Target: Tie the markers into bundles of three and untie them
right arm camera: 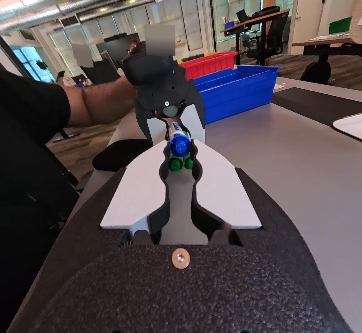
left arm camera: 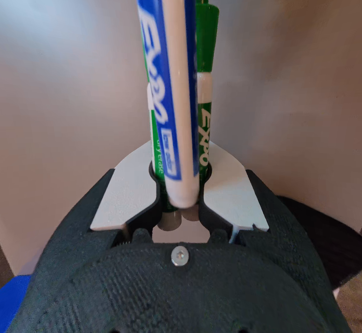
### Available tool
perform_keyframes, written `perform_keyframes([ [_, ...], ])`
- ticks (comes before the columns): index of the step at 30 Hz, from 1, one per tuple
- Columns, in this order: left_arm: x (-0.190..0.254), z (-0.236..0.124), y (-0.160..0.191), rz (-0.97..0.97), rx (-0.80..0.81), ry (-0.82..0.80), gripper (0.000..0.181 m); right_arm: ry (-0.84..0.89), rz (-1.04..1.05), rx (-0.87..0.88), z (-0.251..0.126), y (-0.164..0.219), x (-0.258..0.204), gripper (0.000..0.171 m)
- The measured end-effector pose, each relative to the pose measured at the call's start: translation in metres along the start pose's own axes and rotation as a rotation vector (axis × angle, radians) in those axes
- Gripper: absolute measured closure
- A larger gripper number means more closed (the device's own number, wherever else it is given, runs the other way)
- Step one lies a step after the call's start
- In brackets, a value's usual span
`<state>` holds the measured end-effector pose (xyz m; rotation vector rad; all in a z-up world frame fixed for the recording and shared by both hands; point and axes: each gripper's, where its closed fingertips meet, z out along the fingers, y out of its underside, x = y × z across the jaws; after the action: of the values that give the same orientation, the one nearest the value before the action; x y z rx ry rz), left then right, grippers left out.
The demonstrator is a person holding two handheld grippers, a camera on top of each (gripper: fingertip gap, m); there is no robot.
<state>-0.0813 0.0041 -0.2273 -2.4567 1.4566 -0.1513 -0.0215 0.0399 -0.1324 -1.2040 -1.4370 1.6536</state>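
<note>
Holding three markers clamped in our left gripper, we bring the half-open, empty right gripper around their caps; keep both grippers lined up.

Three markers, one blue and two green, two claws, and two bins.

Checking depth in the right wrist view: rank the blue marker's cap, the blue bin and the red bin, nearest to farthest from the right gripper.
1. Blue marker's cap, at the right gripper's jaws.
2. Blue bin, beyond, right, on the table.
3. Red bin, behind the blue bin.
</note>
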Motion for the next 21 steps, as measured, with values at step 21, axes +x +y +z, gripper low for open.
perform_keyframes([
  [21, 0.007, -0.025, -0.006, -0.034, -0.053, 0.145, 0.138, -0.021, -0.165, -0.287, 0.004, -0.010, -0.002, 0.140],
])
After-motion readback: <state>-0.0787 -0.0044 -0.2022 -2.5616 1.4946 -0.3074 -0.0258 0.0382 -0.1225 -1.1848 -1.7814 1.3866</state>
